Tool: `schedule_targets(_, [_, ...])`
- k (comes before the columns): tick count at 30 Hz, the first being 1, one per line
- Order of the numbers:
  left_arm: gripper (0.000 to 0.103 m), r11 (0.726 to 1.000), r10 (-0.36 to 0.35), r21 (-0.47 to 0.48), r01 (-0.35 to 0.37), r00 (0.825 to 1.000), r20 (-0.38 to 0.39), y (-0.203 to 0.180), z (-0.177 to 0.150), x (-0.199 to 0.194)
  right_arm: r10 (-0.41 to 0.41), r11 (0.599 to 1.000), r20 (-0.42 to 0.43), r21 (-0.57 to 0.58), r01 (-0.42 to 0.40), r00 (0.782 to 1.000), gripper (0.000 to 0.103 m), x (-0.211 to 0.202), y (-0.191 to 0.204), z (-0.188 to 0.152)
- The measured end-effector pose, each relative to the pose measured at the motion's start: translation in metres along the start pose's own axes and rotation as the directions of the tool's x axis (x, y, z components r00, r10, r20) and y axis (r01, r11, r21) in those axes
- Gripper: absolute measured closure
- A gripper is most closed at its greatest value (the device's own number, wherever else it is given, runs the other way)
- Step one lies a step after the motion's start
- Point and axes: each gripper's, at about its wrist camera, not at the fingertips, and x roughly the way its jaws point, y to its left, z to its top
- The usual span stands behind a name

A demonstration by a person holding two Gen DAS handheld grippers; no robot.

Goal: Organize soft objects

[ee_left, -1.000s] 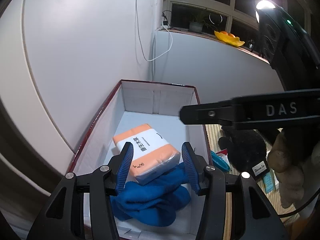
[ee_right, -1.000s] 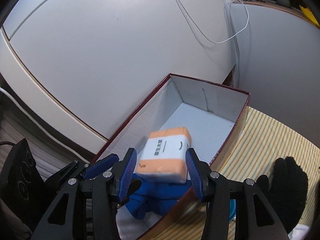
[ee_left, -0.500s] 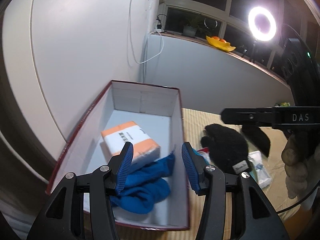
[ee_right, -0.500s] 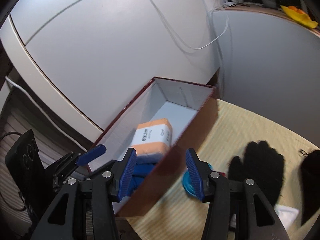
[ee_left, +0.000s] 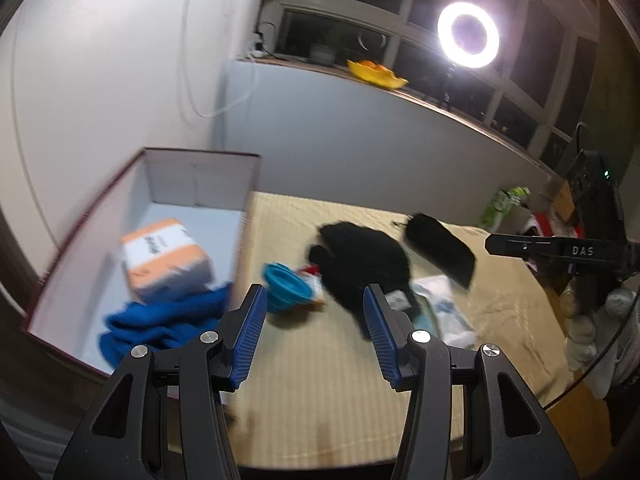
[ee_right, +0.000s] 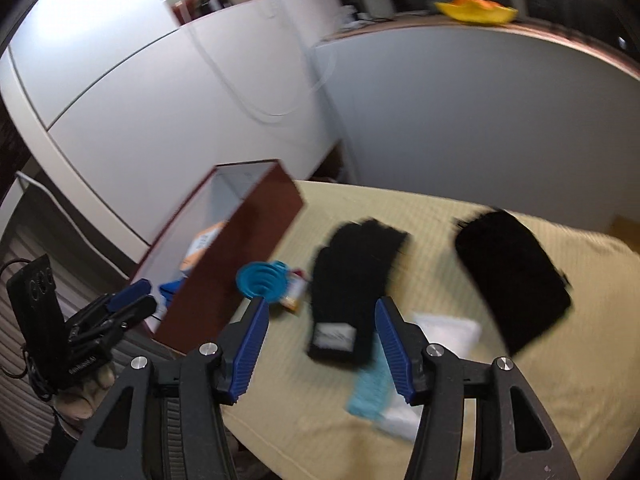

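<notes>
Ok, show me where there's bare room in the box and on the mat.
In the box, the floor behind the tissue pack is bare; the blue cloth fills the near end. The mat is free nearest the camera and beyond the black pouch. It is crowded around the black glove, blue funnel and packets.

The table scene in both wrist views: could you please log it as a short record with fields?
box: dark red box, open top, at the table's left edge
in box: orange-and-white tissue pack resting on blue cloth
on table: black glove, black pouch, blue funnel, white and light-blue packets
table cover: yellow mat
left claw: open, empty
right claw: open, empty, jaws just been opening, above the glove's cuff
</notes>
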Motion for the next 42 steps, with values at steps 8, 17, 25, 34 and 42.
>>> schedule_targets(8, [0.054,0.997,-0.079,-0.024,0.077,0.995,-0.062,-0.032,-0.021,0.026,0.003,0.994,0.002,0.108,-0.003,1.0,0.05,-0.015,-0.051,-0.03])
schedule_targets(17, [0.047,0.986,-0.145,-0.106,0.131,0.98,-0.133,-0.044,-0.037,0.062,0.062,0.992,-0.015,0.109,-0.06,0.998,0.048,0.006,-0.052,-0.023])
schedule_targets(25, [0.047,0.975,-0.162,-0.178,0.131,0.972,-0.172,-0.034,-0.035,0.091,0.092,0.993,-0.096,0.089,-0.084,0.991,0.048,0.054,-0.041,-0.003])
schedule_targets(34, [0.047,0.971,-0.171,-0.202,0.131,0.966,-0.193,-0.032,-0.024,0.121,0.097,0.993,-0.163,0.08,-0.085,0.982,0.048,0.101,-0.035,0.02])
schedule_targets(42, [0.047,0.972,-0.169,-0.197,0.127,0.962,-0.214,-0.035,-0.018,0.146,0.073,0.996,-0.213,0.062,-0.061,0.974,0.048,0.136,-0.03,0.031])
